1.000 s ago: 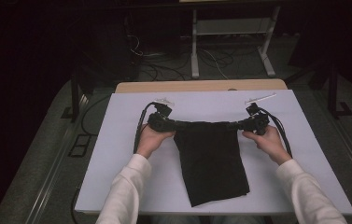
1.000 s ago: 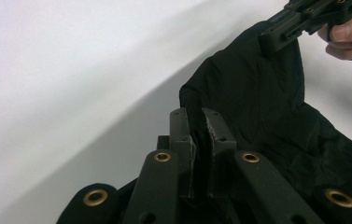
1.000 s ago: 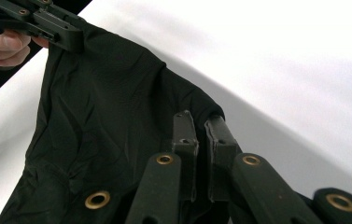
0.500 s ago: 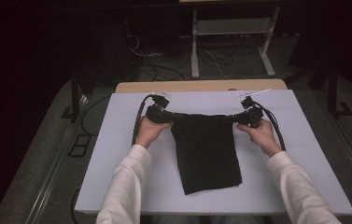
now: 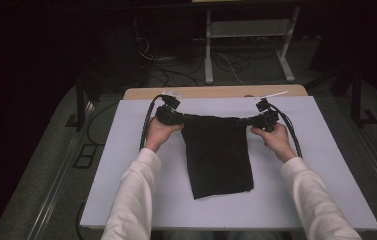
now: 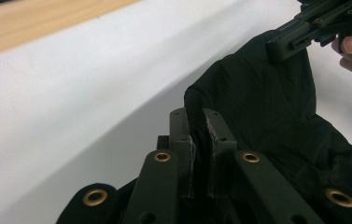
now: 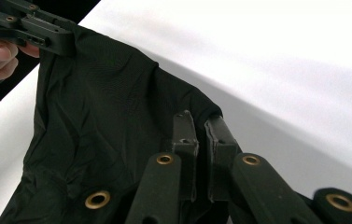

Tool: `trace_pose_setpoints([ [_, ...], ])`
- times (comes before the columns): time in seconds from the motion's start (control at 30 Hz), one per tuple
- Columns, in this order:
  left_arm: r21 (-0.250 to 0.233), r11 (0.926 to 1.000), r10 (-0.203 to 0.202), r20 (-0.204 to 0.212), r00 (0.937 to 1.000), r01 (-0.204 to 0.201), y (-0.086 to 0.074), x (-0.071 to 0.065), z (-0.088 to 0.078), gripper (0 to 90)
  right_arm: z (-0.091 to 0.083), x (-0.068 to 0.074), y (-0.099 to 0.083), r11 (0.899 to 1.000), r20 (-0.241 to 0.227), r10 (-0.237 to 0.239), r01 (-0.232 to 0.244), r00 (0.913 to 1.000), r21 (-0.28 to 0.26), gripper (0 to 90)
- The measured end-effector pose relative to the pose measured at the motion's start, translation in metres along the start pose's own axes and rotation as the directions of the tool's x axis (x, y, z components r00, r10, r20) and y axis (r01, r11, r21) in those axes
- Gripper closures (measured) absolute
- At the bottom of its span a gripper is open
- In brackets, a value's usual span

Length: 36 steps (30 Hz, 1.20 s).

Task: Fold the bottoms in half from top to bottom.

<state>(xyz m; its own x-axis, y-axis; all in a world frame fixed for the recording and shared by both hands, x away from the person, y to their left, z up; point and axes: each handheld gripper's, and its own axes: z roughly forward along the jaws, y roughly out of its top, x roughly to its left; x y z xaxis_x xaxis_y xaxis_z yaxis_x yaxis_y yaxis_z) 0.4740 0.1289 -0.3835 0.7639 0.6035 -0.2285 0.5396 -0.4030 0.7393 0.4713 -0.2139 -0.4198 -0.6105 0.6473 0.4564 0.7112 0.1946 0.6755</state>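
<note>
Cloth (image 5: 218, 152) of black colour is stretched between two hand-held grippers above the white surface (image 5: 126, 150). On the left side, the left hand-held gripper (image 5: 176, 118) is gripped by the person's left hand (image 5: 158, 134), and its jaws are closed tightly on the upper left corner of the cloth; in the left gripper view the fabric (image 6: 267, 102) is pinched between the two black jaws of this gripper (image 6: 200, 126), and a fold of it rises just above them. In the middle, the top edge of the cloth runs almost straight from one gripper to the other, and the rest of it goes toward the person, with its lower end lying on the surface. On the right side, the right hand-held gripper (image 5: 258, 121) is held by the right hand (image 5: 276, 140), and its jaws are also closed on the cloth, at the upper right corner; the right gripper view shows the fabric (image 7: 103, 107) clamped between its jaws (image 7: 202, 128). A black cable (image 5: 147, 120) hangs from the left gripper, and another cable (image 5: 292, 131) trails from the right one. Behind the white surface, a strip of a wooden table (image 5: 216, 92) is visible.
</note>
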Motion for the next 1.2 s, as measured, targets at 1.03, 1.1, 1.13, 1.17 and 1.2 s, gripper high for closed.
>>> trace_pose_setpoints([
  [1.03, -0.019, 0.9966, -0.081, -0.048, 0.9956, 0.08, -0.006, 0.032, 0.042, 59.4, 0.025, -0.03, 0.012, 0.999, 0.03, 0.048, -0.047, 0.9984, -0.016, 66.0],
  [1.1, -0.041, 0.994, -0.103, -0.05, 0.9934, 0.101, -0.009, 0.031, 0.041, 52.4, 0.024, -0.028, 0.012, 0.999, 0.025, 0.041, -0.04, 0.9988, -0.014, 56.7],
  [1.13, -0.053, 0.9934, -0.105, -0.063, 0.9924, 0.102, -0.01, 0.029, 0.039, 48.4, 0.023, -0.027, 0.012, 0.999, 0.032, 0.033, -0.033, 0.9989, -0.014, 51.9],
  [1.17, -0.061, 0.993, -0.106, -0.071, 0.9918, 0.102, -0.012, 0.028, 0.038, 43.9, 0.022, -0.025, 0.012, 0.999, 0.033, 0.031, -0.03, 0.999, -0.011, 47.3],
  [1.2, -0.069, 0.9923, -0.108, -0.073, 0.9915, 0.103, -0.013, 0.027, 0.036, 38.8, 0.022, -0.024, 0.012, 1.0, 0.037, 0.024, -0.023, 0.999, -0.008, 42.1],
])
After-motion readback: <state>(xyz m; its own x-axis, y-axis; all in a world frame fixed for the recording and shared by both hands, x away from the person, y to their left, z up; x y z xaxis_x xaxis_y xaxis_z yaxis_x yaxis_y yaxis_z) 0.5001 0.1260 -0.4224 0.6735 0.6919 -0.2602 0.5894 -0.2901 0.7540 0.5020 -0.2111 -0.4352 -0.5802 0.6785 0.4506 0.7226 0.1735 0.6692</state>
